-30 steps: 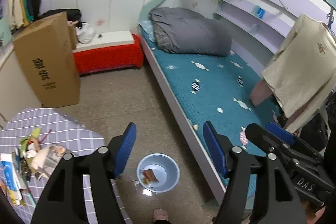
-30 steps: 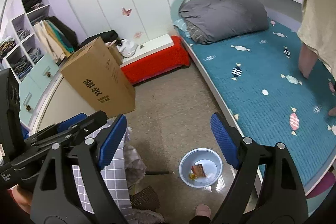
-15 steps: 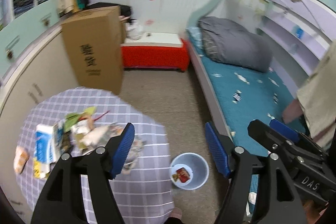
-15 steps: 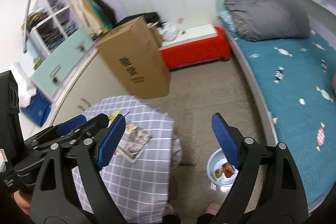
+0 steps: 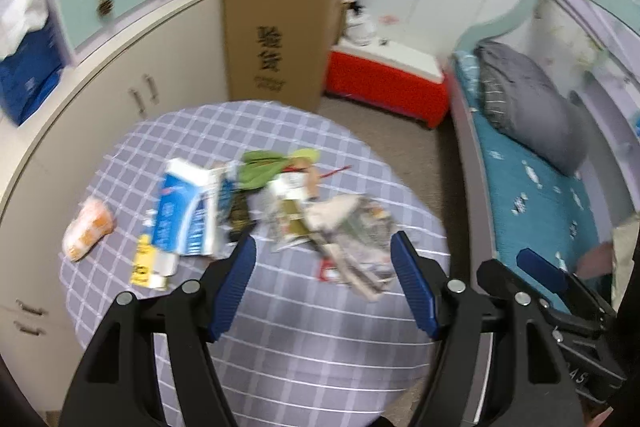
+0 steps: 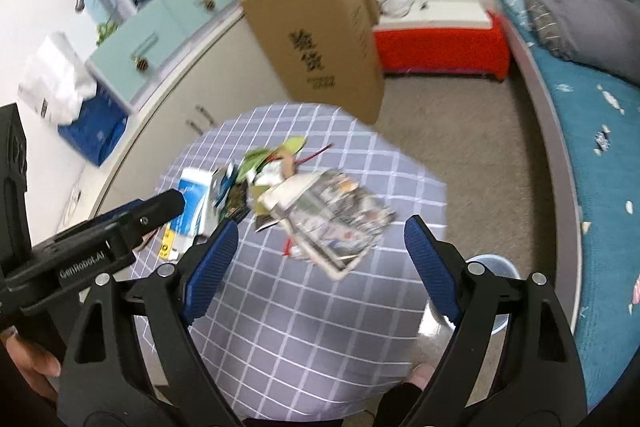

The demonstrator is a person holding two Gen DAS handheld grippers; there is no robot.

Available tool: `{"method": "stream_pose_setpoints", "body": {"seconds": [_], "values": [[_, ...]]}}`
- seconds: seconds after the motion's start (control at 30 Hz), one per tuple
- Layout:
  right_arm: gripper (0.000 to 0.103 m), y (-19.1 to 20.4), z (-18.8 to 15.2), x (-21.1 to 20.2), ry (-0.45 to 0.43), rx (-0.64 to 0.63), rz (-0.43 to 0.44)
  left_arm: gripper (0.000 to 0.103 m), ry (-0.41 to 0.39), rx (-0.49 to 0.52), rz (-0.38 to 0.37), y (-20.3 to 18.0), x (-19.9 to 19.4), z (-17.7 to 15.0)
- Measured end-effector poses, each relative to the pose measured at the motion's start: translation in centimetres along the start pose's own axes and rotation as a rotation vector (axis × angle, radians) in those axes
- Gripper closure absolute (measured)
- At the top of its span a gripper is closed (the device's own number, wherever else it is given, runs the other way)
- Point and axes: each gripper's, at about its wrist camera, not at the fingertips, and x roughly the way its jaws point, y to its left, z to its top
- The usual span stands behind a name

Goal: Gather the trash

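A heap of trash lies on the round table with the purple checked cloth: a blue and white carton, green wrappers, a magazine, a yellow packet and an orange-white bag. My left gripper is open and empty above the table's near side. My right gripper is open and empty, above the magazine. The blue bin stands on the floor right of the table, partly hidden by my right finger.
A tall cardboard box stands behind the table. A red bench is by the far wall. A bed with a teal cover runs along the right. Cabinets line the left wall.
Both views have swung left from the floor and the bin to the table. The trash heap now lies right in front of both open grippers.
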Motion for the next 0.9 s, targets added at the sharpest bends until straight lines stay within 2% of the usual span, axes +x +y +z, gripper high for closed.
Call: {"method": "stream_pose_setpoints", "body": {"seconds": [0.13,0.33,0.6,0.77,0.87,0.9], "values": [[0.019,2.4,-0.2,3.5,0.058,-0.015,0.015,0.034,0.047,-0.032,0.049,4.0,1.7,0.2],[0.019,3.9,-0.7,7.7,0.119,-0.004,0.004,0.035,0.139,-0.053,0.085,8.8,5.7,0.5],[0.019,4.9,-0.9,12.4,0.183,0.04,-0.018,0.035,0.223,0.002,0.063,10.7,10.9,1.3],[0.019,5.6,-1.2,14.9,0.23,0.092,0.011,0.046,0.278,0.046,0.059,11.5,13.5,1.4],[0.019,6.2,-1.5,16.2,0.243,0.116,0.026,0.06,0.306,0.073,0.051,11.8,14.4,1.3],[0.019,6.3,-1.6,16.5,0.245,0.128,0.032,0.069,0.312,0.079,0.047,11.9,14.6,1.3]]}}
